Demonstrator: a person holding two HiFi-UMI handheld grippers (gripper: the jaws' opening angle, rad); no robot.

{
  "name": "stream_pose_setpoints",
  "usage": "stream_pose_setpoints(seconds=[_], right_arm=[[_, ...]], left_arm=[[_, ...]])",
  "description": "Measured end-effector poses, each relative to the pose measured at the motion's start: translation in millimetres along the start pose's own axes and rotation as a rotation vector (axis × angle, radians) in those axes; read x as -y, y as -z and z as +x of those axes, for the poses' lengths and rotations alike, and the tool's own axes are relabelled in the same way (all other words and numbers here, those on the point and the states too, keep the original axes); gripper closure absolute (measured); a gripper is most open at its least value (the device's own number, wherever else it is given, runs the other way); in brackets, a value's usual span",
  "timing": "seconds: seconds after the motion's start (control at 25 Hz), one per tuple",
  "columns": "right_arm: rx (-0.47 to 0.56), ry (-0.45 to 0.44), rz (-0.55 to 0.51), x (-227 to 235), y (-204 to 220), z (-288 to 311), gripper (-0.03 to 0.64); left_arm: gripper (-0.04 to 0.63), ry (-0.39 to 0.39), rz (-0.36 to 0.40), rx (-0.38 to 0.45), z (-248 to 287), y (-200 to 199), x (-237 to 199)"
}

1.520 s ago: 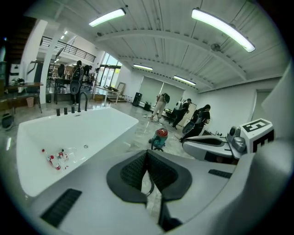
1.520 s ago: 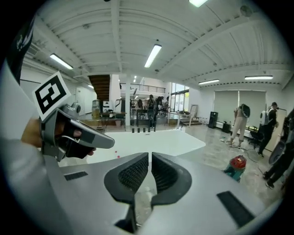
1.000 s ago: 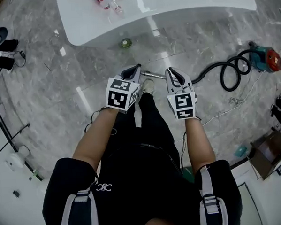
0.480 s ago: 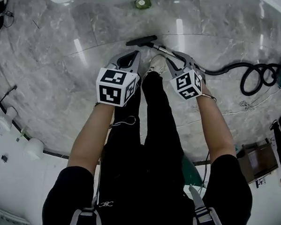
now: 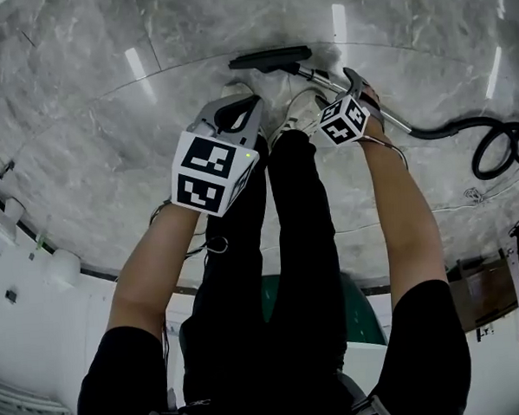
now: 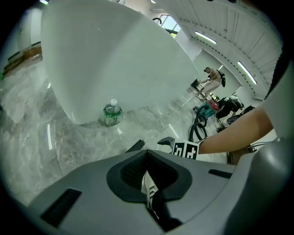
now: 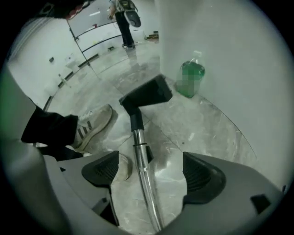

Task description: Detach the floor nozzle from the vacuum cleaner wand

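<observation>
Down on the grey marble floor (image 5: 81, 107), the flat black floor nozzle (image 5: 269, 59) is still joined to the long shiny silver wand (image 5: 311, 70) of the vacuum cleaner. The left gripper (image 5: 239, 105) hangs near the nozzle, on its near left side, and does not touch it. Its two fingers are pressed together with nothing held between them, as the left gripper view shows (image 6: 147, 152). Far behind the nozzle in that view, a small green plastic bottle (image 6: 112, 112) stands at the foot of a big white table base (image 6: 115, 59). A white shoe with dark stripes (image 5: 302, 113) is planted just beside the nozzle, on the near side of it. From the nozzle the wand runs off to the right. The right gripper (image 5: 357, 77) is over the wand, a little way along it from the nozzle. Its jaws have just been opening and now stand wide apart. In the right gripper view the wand (image 7: 143, 174) passes between the two dark pads (image 7: 102, 170), but neither pad touches it. Past the right gripper, farther from the nozzle, a black bendy hose (image 5: 490, 142) curls in a loop on the floor.
</observation>
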State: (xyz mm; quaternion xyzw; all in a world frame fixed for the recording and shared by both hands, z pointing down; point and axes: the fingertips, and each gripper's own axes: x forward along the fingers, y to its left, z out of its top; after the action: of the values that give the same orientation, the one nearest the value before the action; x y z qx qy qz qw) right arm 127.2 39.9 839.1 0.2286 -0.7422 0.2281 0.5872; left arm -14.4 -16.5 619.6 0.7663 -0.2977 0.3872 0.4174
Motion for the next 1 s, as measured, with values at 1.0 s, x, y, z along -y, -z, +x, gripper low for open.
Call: stream_pose_setpoints(seconds=[1.0], right_arm=[[-0.242,0.027,-0.158,-16,63,136,0.442]], left_arm=[[0.586,0.075,-0.105,-0.089,70,102,-15]])
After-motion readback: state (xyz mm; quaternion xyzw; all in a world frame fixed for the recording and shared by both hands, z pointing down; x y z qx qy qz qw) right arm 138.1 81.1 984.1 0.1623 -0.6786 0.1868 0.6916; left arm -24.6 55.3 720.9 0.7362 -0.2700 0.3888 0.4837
